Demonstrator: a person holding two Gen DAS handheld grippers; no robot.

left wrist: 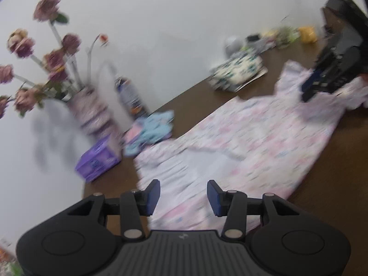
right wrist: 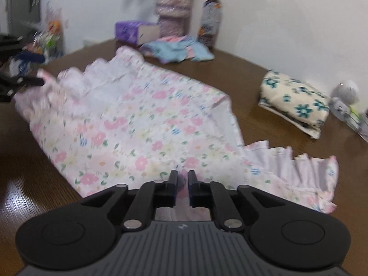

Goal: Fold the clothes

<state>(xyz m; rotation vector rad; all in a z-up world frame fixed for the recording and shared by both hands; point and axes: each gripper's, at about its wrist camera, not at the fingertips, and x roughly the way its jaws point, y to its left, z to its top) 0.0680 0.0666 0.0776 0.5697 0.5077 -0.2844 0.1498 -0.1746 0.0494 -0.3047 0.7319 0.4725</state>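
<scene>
A pink floral garment (left wrist: 248, 142) (right wrist: 128, 124) with ruffled hems lies spread flat on the brown table (left wrist: 340, 165) (right wrist: 27, 161). My left gripper (left wrist: 184, 195) hovers above one end of it, open, with nothing between the fingers. In the right wrist view the left gripper (right wrist: 30, 70) shows blurred at the far left, by the ruffled edge. My right gripper (right wrist: 182, 184) sits low over the near edge of the garment, its jaws a narrow gap apart with cloth showing in the gap. In the left wrist view the right gripper (left wrist: 309, 89) rests over the garment's far end.
By the white wall stand a vase of dried flowers (left wrist: 92, 112), a purple tissue box (left wrist: 99, 161) (right wrist: 131, 31) and a bottle (left wrist: 132, 99) (right wrist: 210, 23). A small blue and pink clothes pile (right wrist: 179, 49) and a folded cream garment with teal flowers (right wrist: 296, 105) lie nearby.
</scene>
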